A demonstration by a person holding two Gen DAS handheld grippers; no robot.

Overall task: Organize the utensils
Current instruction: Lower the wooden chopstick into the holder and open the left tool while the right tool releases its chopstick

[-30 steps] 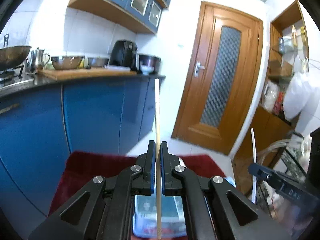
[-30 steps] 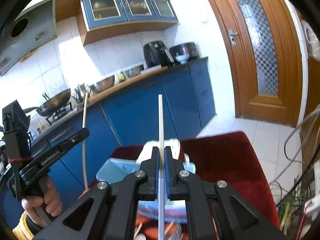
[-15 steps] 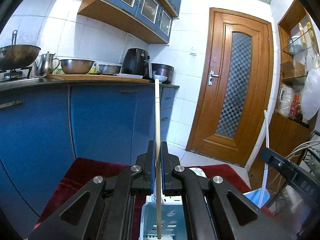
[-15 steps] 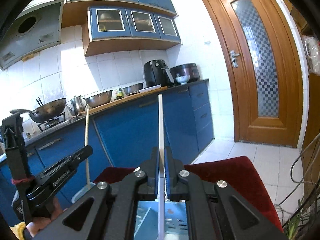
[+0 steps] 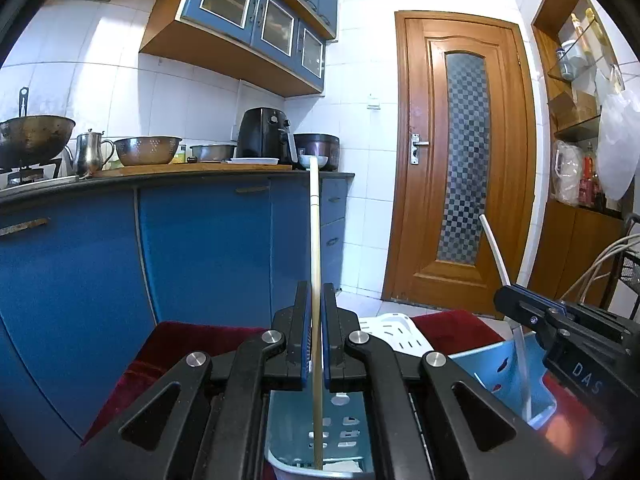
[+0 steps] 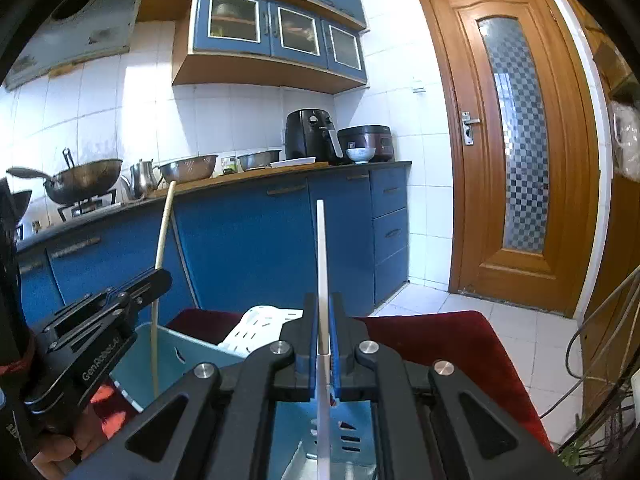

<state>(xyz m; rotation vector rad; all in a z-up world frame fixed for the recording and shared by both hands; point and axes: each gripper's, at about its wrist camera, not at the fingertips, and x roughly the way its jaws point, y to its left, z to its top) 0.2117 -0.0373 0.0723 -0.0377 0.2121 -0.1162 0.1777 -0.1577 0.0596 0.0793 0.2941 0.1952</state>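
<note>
Left gripper [image 5: 316, 344] clamps wooden chopstick [image 5: 315, 264], right gripper [image 6: 324, 348] clamps white chopstick [image 6: 322, 264]; keep both upright, lowering into blue basket [image 5: 500, 364].

Red cloth [image 5: 176, 340] carries blue basket [image 5: 488, 364], seemingly.

Black left gripper [image 5: 316, 344] with blue-lined jaws (silver screws, white lettering).

Bright, sharp, fisheye-warped with dark corners
</note>
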